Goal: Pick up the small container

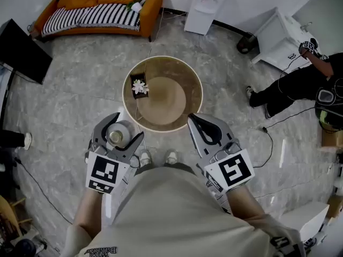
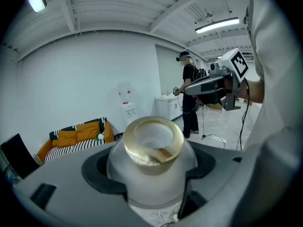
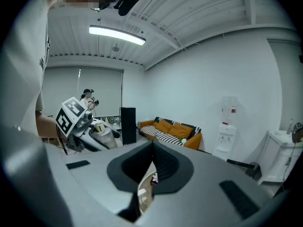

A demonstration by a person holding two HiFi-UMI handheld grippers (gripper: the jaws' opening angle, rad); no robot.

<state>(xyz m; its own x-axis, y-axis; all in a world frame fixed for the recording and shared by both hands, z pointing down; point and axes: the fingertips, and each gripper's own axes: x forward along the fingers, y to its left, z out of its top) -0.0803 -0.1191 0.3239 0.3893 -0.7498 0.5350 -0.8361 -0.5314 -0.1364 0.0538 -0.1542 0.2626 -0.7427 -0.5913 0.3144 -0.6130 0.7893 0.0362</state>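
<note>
Your left gripper pinches the small container between its jaws, in the air just near and left of the round table. Your right gripper has its jaws pressed together, empty, by the table's near right rim. The grey floor around you is open. A sofa stands far left.

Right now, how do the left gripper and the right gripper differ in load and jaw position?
The left gripper is clamped on the small container; the right gripper holds nothing. The left gripper's jaws sit apart around that container, while the right gripper's jaws are closed together. Both carry a marker cube.
</note>
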